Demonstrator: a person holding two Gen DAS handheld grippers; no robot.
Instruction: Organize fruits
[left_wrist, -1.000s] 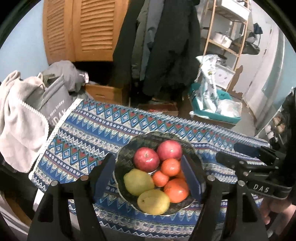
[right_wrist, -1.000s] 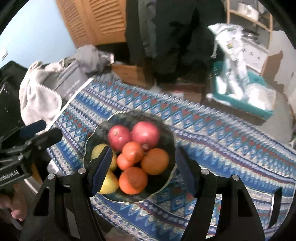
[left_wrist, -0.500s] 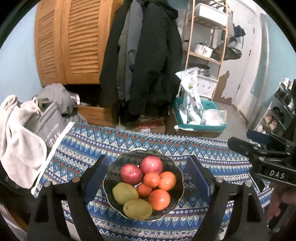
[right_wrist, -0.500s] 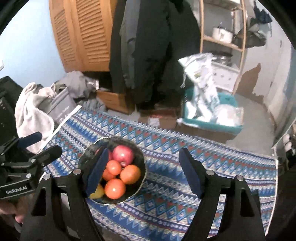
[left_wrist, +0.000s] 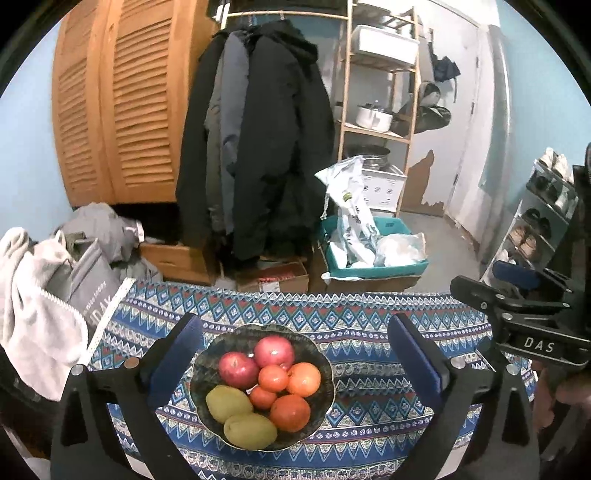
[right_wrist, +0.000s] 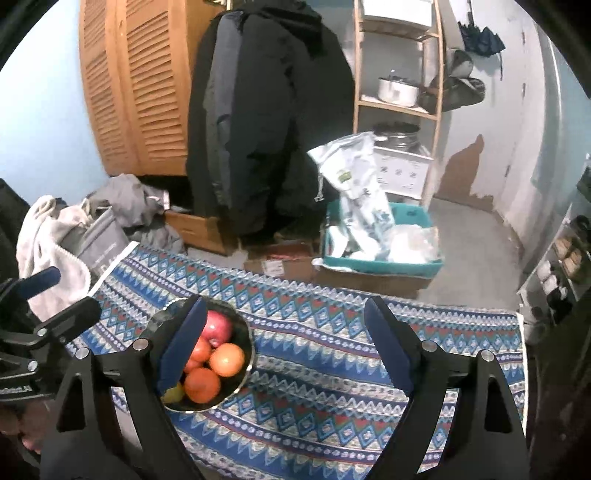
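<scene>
While angled down over fruit bowl (left_wrist: 325, 358), left gripper (left_wrist: 295, 354) and right gripper (right_wrist: 286, 345) fingers just spread wide, empty.

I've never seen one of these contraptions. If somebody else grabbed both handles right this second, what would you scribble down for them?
Left gripper: open, nothing between its blue pads; jaws have just been opening.
Right gripper: open, empty too; also just been opening.
Fruit: two red apples, four oranges and two yellow-green pears all sit piled in the dark scalloped bowl on the blue patterned tablecloth.
Done: no loose fruit shows on the cloth; everything visible is in the bowl.
Left: little that I can see; check the table's hidden edges before stopping.
</scene>
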